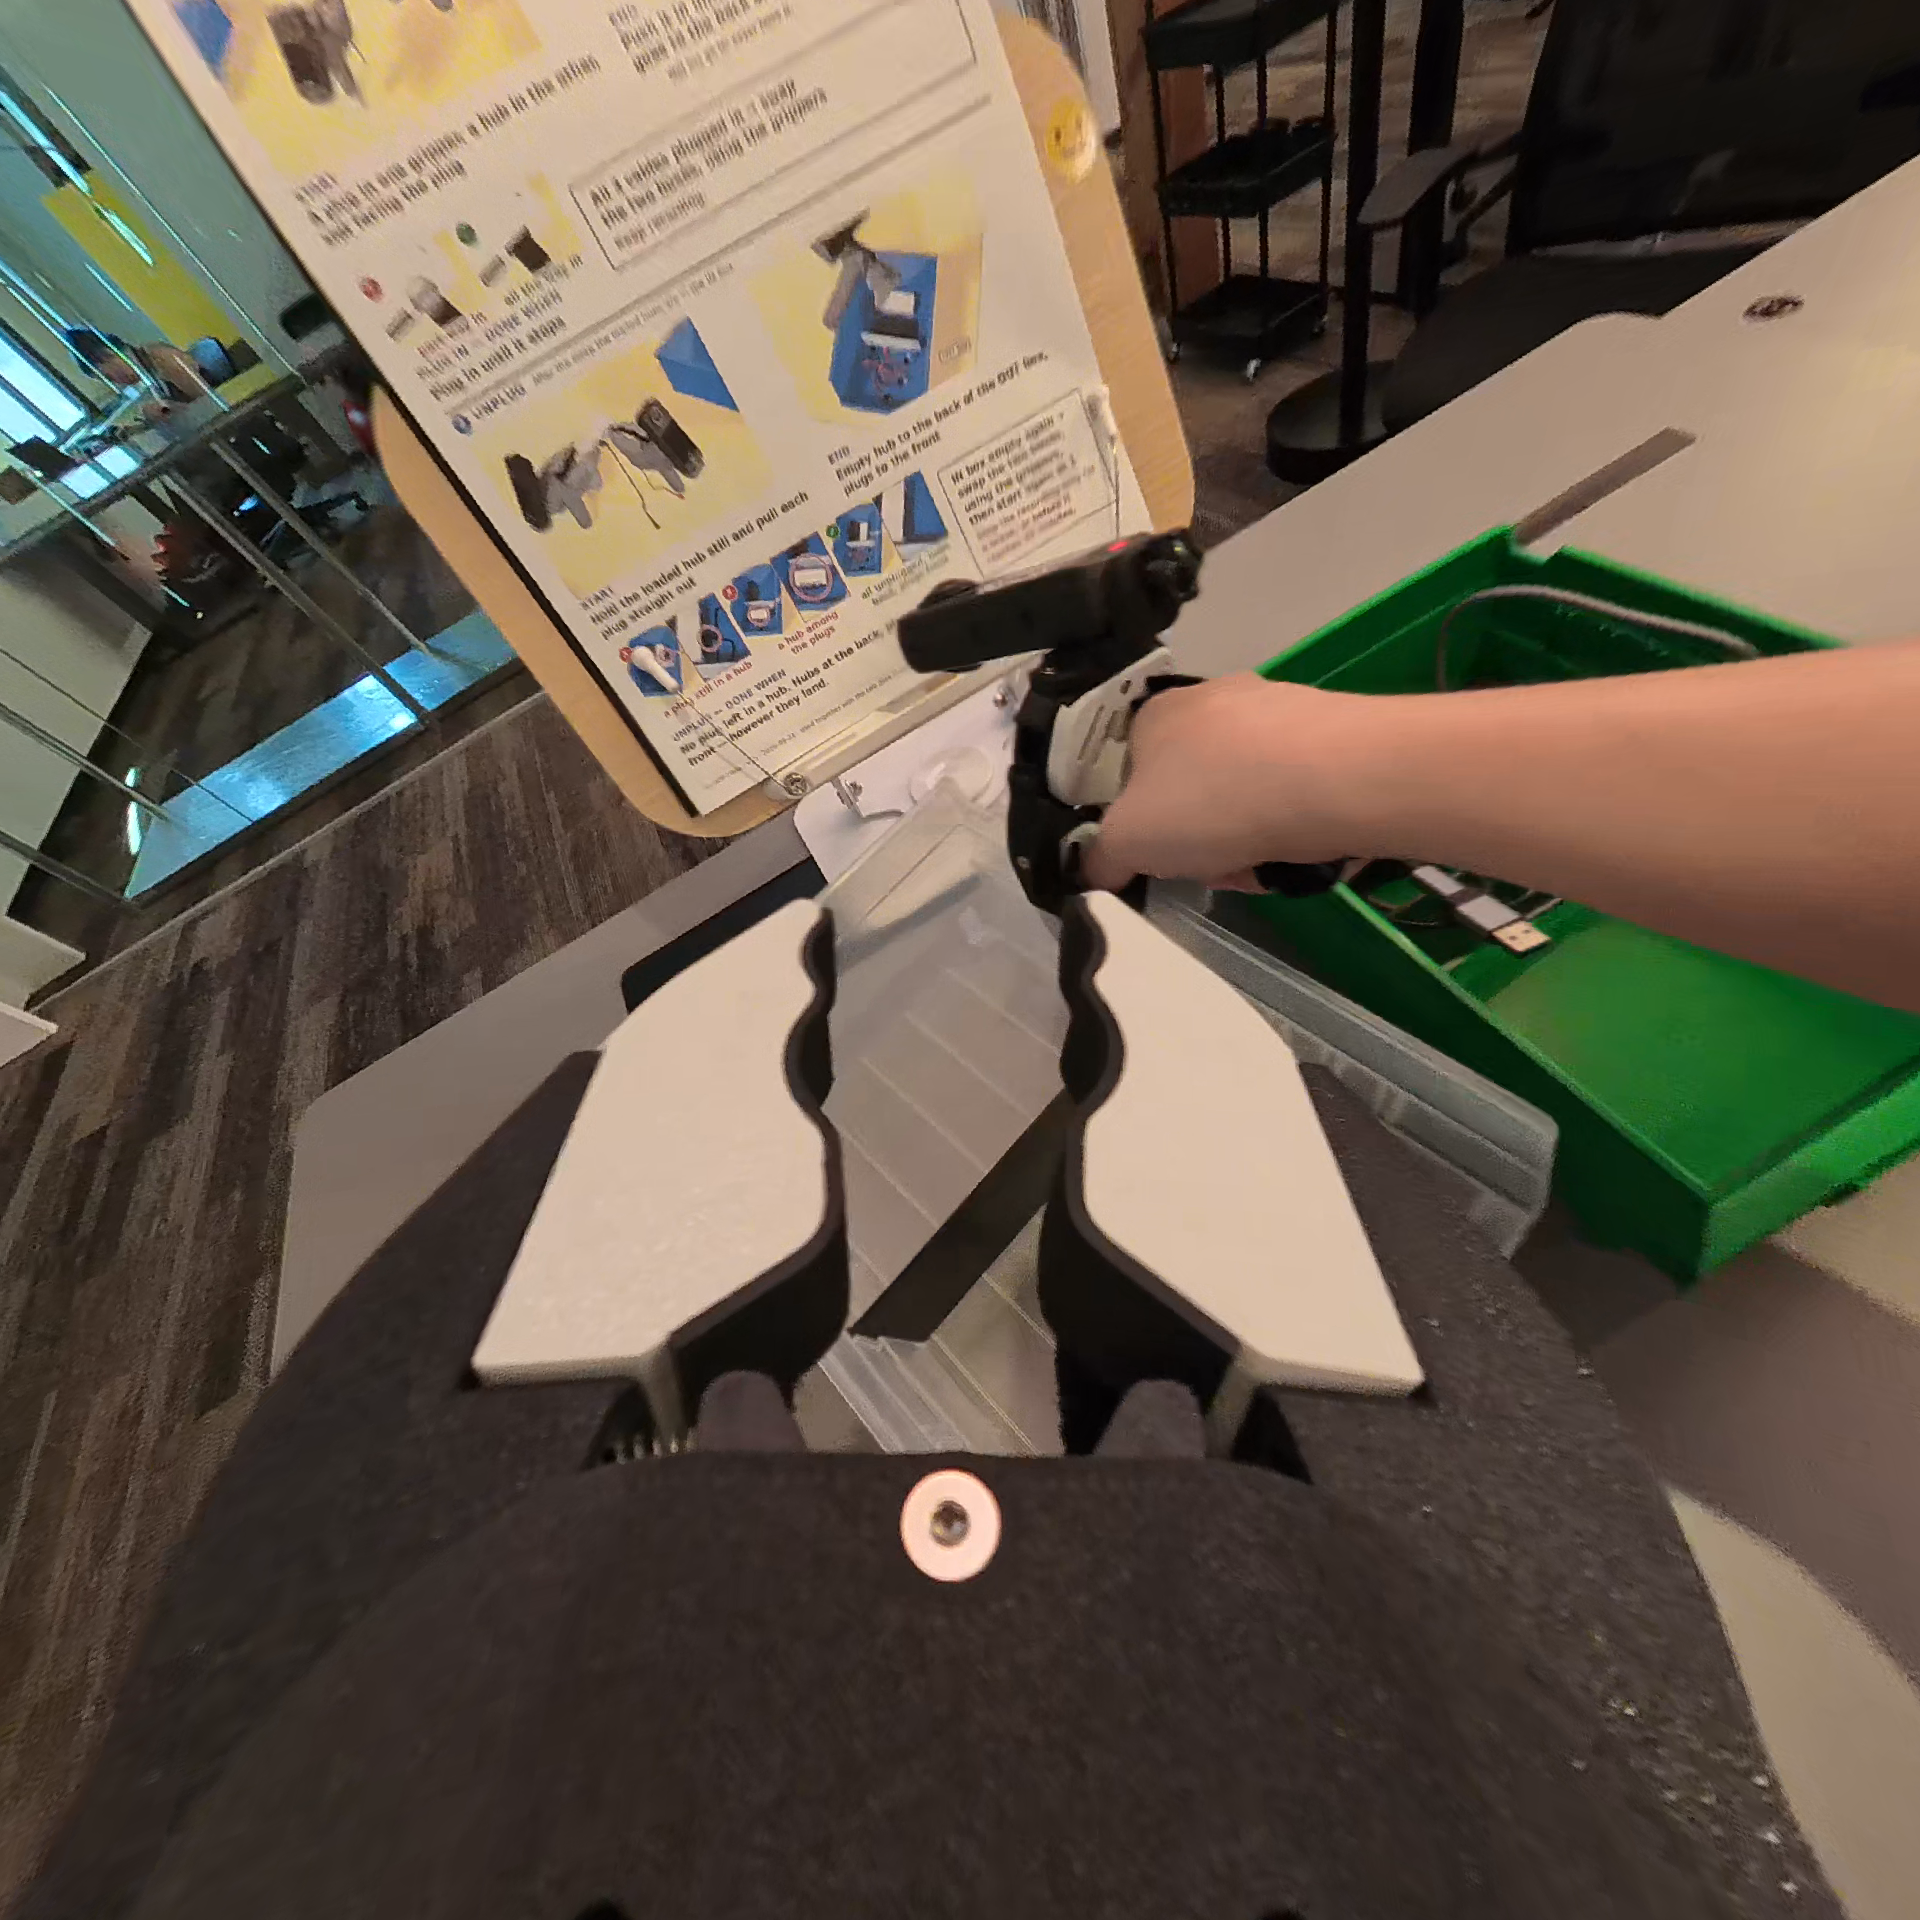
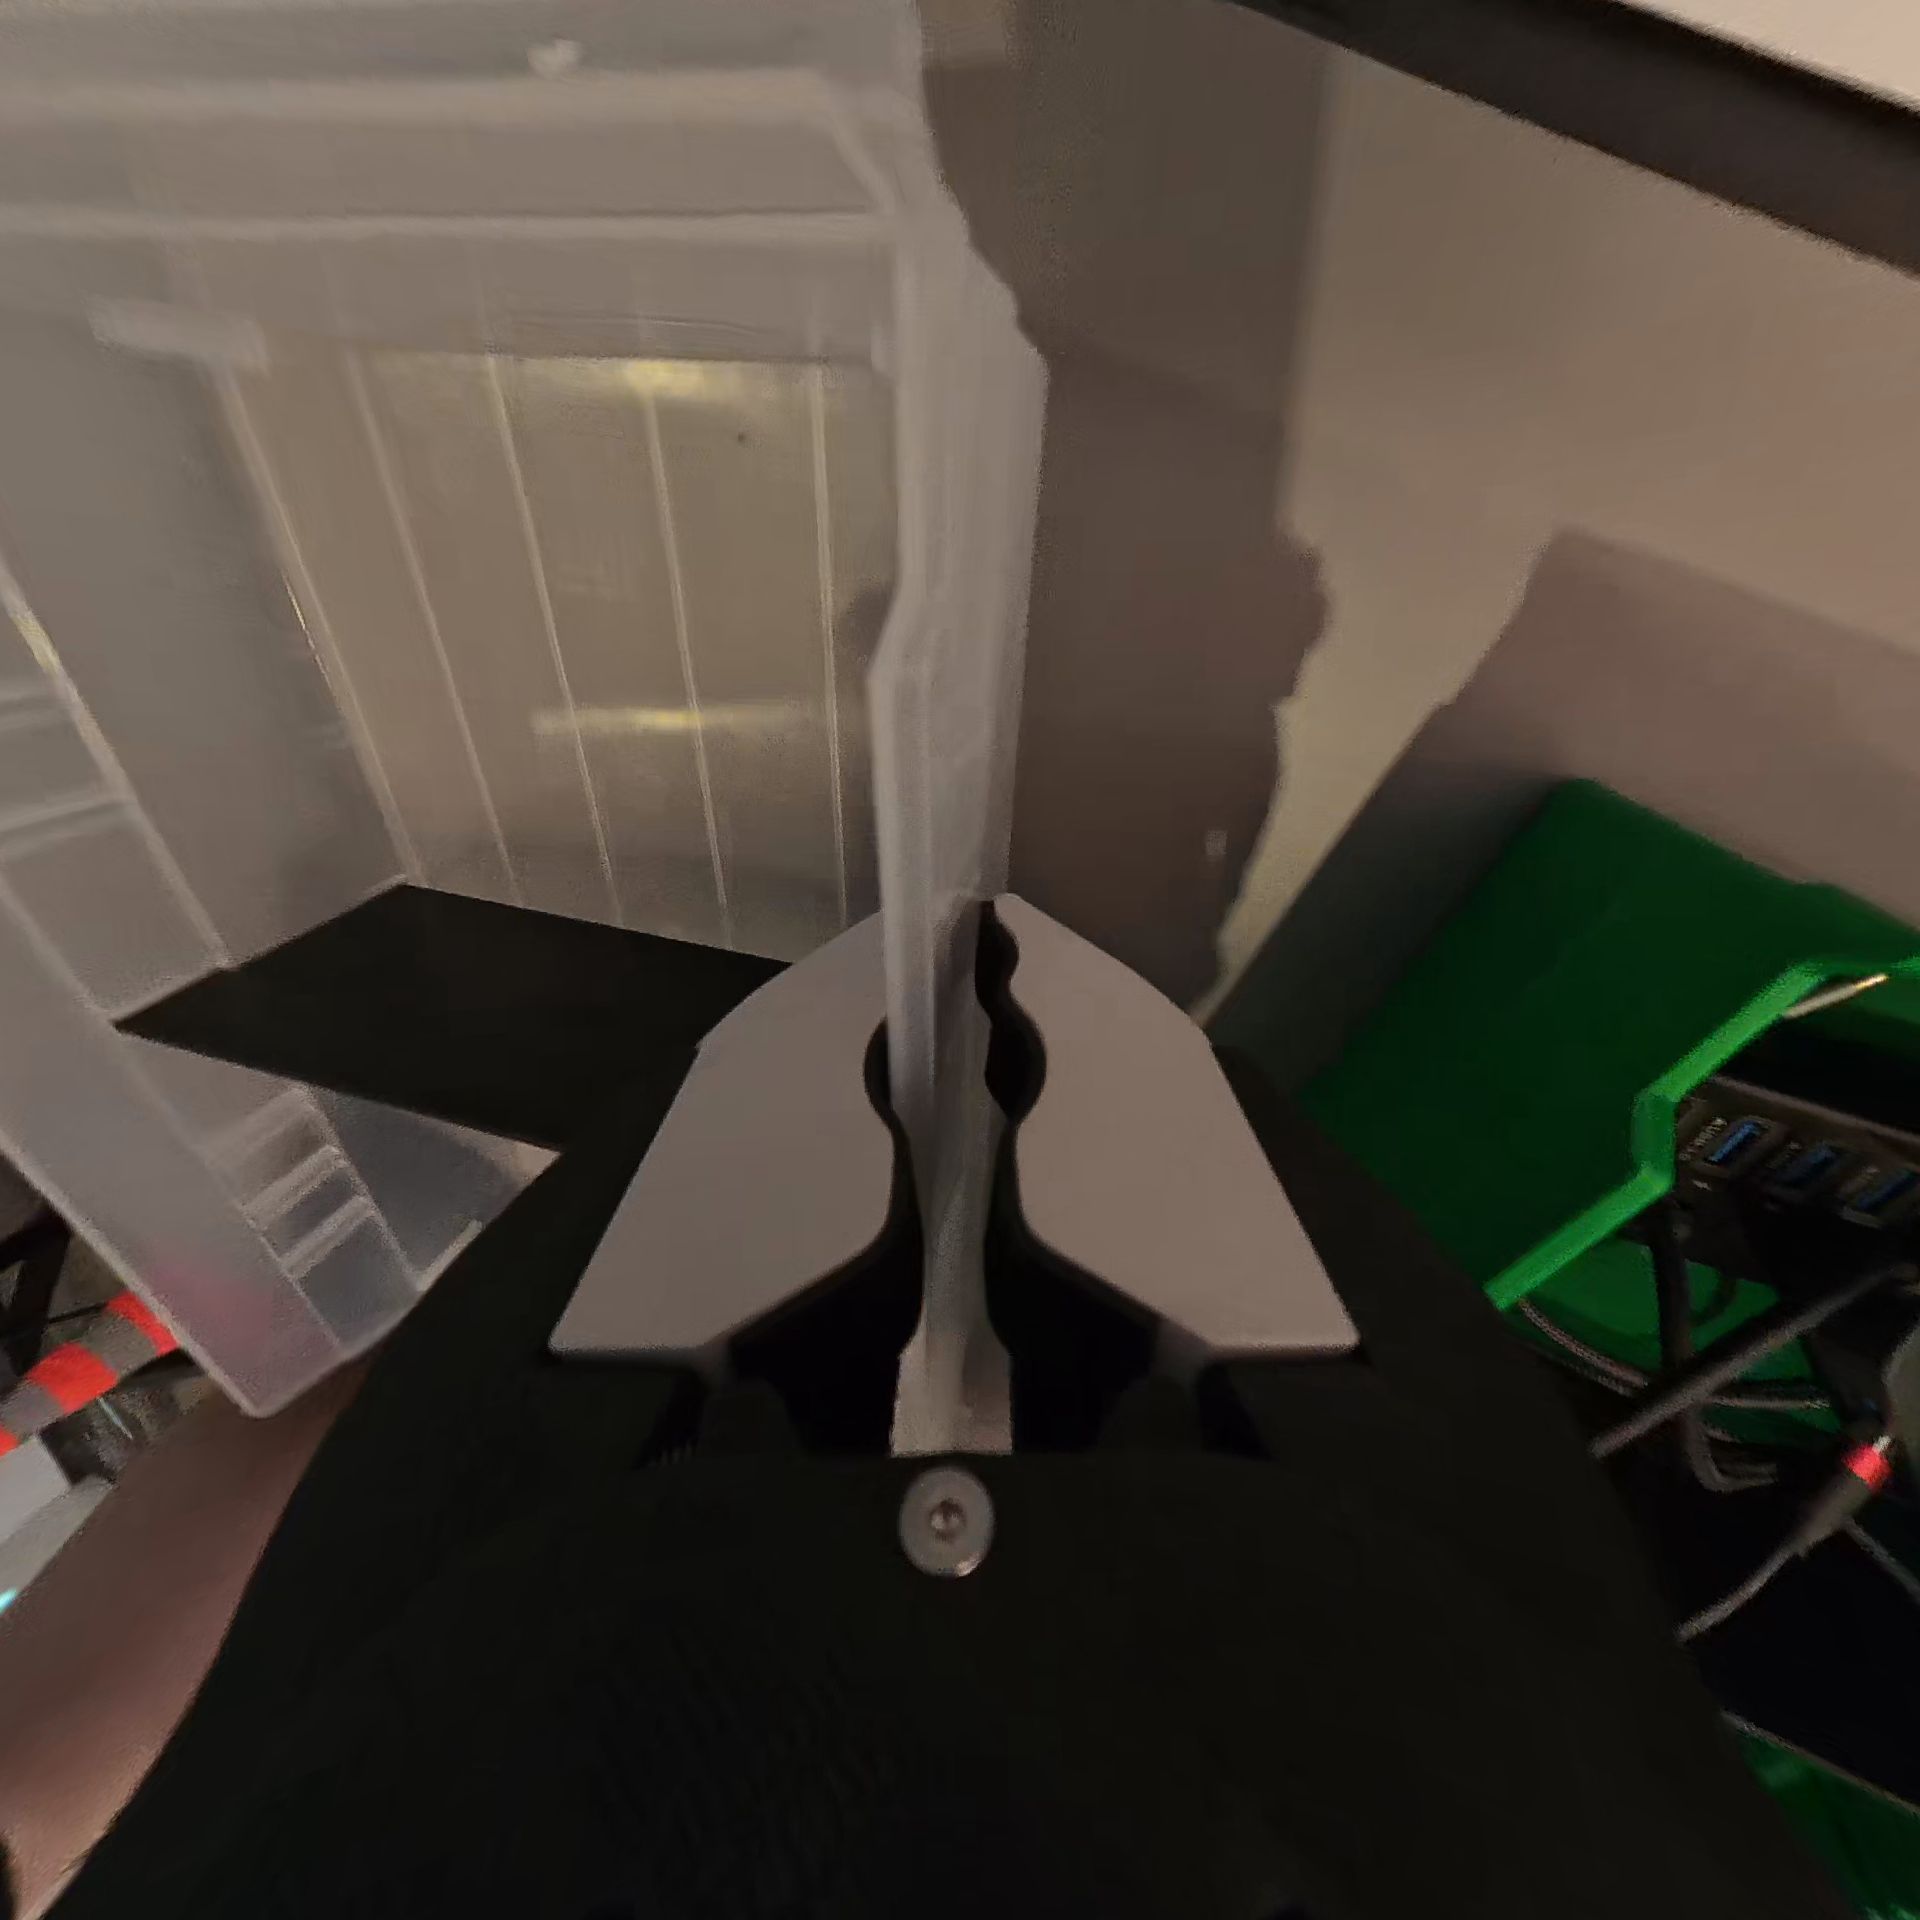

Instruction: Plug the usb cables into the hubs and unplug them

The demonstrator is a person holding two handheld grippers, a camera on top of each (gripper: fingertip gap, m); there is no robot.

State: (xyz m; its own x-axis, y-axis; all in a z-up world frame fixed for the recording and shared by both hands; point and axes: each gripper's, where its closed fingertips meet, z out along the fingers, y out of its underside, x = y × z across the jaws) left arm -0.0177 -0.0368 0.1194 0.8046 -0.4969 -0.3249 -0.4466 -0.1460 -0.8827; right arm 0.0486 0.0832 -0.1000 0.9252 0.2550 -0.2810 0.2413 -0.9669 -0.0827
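My left gripper [image 1: 945, 997] is open and empty, hovering over a clear plastic box [image 1: 935, 1091] on the table. My right gripper [image 2: 940, 1039] is shut on the upright wall edge of that clear box [image 2: 623, 571]; in the left wrist view it [image 1: 1049, 862] is held by a hand at the box's far side. A green bin [image 1: 1662, 1091] lies to the right, with USB plugs [image 1: 1522, 940] and cables in it. In the right wrist view the green bin [image 2: 1558, 987] holds a black hub with blue ports [image 2: 1787, 1153] and dark cables [image 2: 1714, 1351].
A tilted instruction board [image 1: 779, 416] stands behind the clear box. The person's forearm [image 1: 1558, 810] crosses over the green bin. Red and grey striped cables [image 2: 73, 1371] lie at the lower left beside the clear box. The grey table's left edge [image 1: 312, 1195] drops to the floor. My hands' fingertips stand some 25 cm from each other.
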